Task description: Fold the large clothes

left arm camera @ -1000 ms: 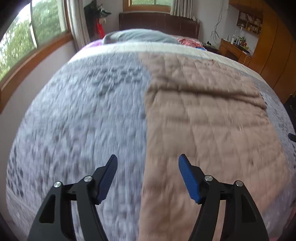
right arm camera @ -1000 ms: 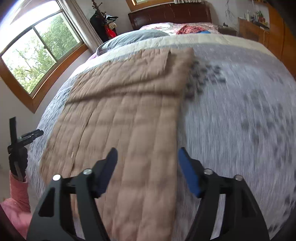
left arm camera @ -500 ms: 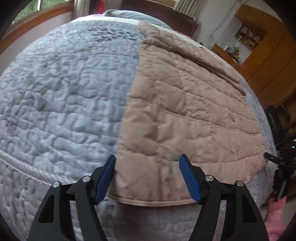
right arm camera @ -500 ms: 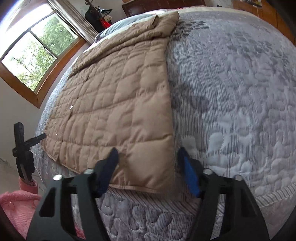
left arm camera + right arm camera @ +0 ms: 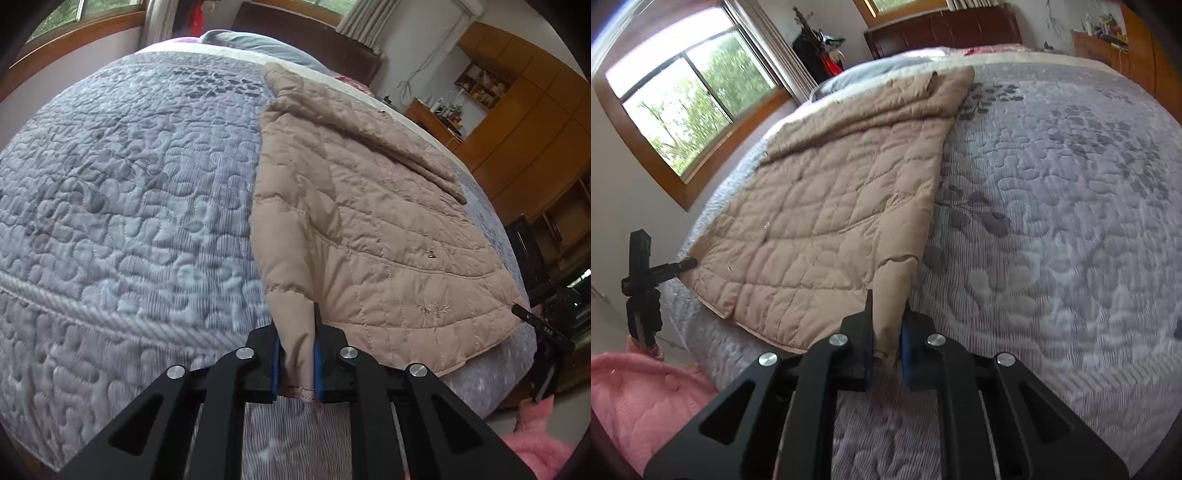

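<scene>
A tan quilted coat [image 5: 369,221] lies flat on the bed, its hem at the near edge. My left gripper [image 5: 297,354] has its jaws closing on the hem's left corner, and the blue pads pinch a fold of fabric. In the right wrist view the same coat [image 5: 820,206] spreads to the left, and my right gripper [image 5: 886,347] is closing on the hem's right corner with the cloth squeezed between its pads. Each gripper shows small in the other's view: the left gripper [image 5: 646,288], the right gripper [image 5: 543,332].
A grey-lilac quilted bedspread [image 5: 129,184] covers the bed [image 5: 1052,221]. Pillows [image 5: 258,44] and a dark headboard [image 5: 945,29] sit at the far end. A window [image 5: 690,99] is on one side, wooden cabinets [image 5: 524,122] on the other. A pink sleeve [image 5: 639,398] is near.
Both grippers came down to the coat's near hem and went from wide open to pinched on its two corners. The fabric now bunches up between the pads.
</scene>
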Demonstrator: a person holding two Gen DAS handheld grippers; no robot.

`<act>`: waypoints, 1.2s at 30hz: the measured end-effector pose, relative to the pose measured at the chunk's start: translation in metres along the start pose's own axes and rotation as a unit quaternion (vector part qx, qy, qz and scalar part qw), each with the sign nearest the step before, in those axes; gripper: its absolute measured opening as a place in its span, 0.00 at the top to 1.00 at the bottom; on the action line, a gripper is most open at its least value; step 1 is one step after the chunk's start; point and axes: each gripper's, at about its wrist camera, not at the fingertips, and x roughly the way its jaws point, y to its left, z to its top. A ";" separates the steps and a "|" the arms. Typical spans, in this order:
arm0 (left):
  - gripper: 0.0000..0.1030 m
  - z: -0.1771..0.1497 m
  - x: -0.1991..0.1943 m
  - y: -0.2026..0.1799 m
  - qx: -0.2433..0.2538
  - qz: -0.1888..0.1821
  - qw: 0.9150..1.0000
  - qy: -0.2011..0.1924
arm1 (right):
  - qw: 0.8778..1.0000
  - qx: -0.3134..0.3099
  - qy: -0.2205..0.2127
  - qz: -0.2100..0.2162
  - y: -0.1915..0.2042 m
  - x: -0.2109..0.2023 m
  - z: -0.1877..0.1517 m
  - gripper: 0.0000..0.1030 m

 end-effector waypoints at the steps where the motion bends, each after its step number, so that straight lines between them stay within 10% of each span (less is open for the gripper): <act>1: 0.87 -0.005 -0.006 -0.001 0.005 0.000 1.000 0.003 | 1.000 -0.001 -0.003 0.001 0.000 -0.004 -0.005 0.91; 9: 0.86 -0.037 0.024 0.007 0.028 0.045 0.998 0.044 | 0.998 0.032 0.044 -0.011 -0.013 0.023 -0.042 0.91; 24: 0.87 -0.032 0.007 -0.009 0.057 0.050 0.997 -0.006 | 0.999 0.045 0.008 0.008 -0.017 0.010 -0.028 0.91; 36: 0.87 0.098 -0.020 -0.029 0.065 -0.006 0.993 -0.096 | 0.998 0.001 -0.054 0.014 0.000 -0.028 0.093 0.92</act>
